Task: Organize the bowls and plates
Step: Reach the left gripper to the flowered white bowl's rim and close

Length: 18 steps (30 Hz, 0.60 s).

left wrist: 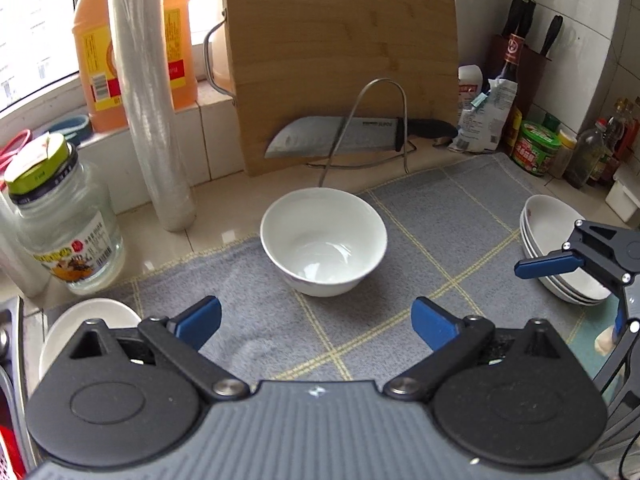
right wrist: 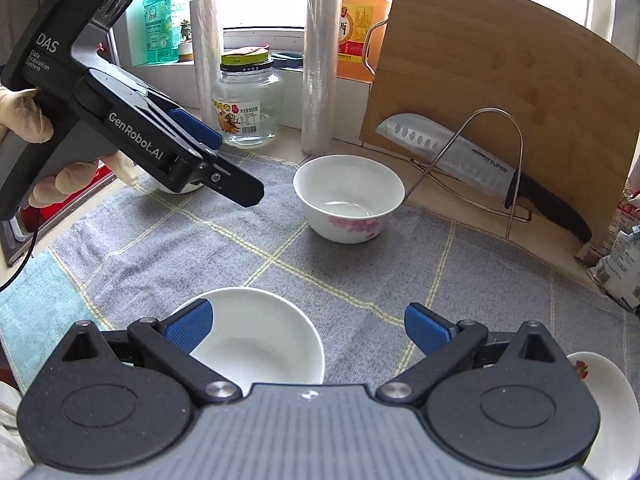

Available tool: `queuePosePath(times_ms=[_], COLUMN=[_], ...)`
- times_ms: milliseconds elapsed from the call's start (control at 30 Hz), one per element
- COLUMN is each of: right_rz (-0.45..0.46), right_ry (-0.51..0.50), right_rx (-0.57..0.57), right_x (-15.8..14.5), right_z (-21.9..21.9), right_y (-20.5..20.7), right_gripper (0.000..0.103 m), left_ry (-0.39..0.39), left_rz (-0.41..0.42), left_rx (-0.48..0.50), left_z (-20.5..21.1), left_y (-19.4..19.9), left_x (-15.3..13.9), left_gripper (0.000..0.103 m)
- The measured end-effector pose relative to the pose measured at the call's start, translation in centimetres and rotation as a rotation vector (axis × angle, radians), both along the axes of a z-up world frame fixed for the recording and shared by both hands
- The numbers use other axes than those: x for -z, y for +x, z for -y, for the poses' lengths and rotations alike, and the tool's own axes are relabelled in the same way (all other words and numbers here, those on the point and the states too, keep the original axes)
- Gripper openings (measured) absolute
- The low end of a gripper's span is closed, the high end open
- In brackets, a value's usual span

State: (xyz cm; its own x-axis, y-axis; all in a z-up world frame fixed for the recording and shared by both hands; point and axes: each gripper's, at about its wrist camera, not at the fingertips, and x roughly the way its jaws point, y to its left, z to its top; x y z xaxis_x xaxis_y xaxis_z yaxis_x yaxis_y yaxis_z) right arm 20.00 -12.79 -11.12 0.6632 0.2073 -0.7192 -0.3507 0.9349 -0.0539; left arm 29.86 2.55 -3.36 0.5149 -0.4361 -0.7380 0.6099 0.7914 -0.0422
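Grey checked dish towel (left wrist: 360, 320) covers a cramped kitchen counter, with a bamboo cutting board (left wrist: 340, 60) leaning on the tiled wall at twelve o'clock and a cleaver (left wrist: 340, 136) resting in a wire rack (left wrist: 384, 120) against it. At the centre of the left wrist view a white bowl (left wrist: 323, 240) with a pink flower print stands upright on the towel, empty and touched by nothing. The left gripper (left wrist: 316, 322) hangs just short of it with its blue pads spread wide and nothing between them. At three o'clock in that view sits a stack of shallow bowls (left wrist: 560, 256), partly behind the other tool. A white plate (left wrist: 80, 320) peeks out at eight o'clock.

The right gripper (right wrist: 308, 330) also stands apart and empty, above a shallow white dish (right wrist: 260, 344); another dish with a red motif (right wrist: 600, 380) lies at four o'clock in its view. A gloved hand (right wrist: 24, 120) holds the left tool at ten o'clock there.

Risks, as I judge them: glazed rims are slippery, so a shallow pinch could let a bowl tip or slide out. The towel may bunch and drag neighbours. The wire rack and the knife stand close behind the flowered bowl, so a push forward could knock them. A glass jar (left wrist: 64, 232) at nine o'clock could be clipped by a wide swing
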Motion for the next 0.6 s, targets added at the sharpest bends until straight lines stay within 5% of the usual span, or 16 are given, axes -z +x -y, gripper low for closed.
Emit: queuePosePath(times_ms=[267, 433, 600], right_rz=[-0.008, -0.001, -0.008], right_ry=[-0.029, -0.057, -0.071], right_rx=[0.013, 0.001, -0.022], right_x=[0.6, 0.7, 1.2], right_z=[0.5, 0.6, 0.4], right_y=[2.9, 4.5, 6.5], right_gripper=[0.103, 0.103, 0.103], left_ry=[0.091, 0.222, 0.21], left_rz=[-0.004, 0.021, -0.033], left_rx=[0.125, 0.253, 0.268], left_z=[0.6, 2.5, 4.1], left_y=[2.9, 4.0, 6.2], left_x=[0.4, 0.6, 0.2], left_gripper=[0.1, 0.099, 0.099])
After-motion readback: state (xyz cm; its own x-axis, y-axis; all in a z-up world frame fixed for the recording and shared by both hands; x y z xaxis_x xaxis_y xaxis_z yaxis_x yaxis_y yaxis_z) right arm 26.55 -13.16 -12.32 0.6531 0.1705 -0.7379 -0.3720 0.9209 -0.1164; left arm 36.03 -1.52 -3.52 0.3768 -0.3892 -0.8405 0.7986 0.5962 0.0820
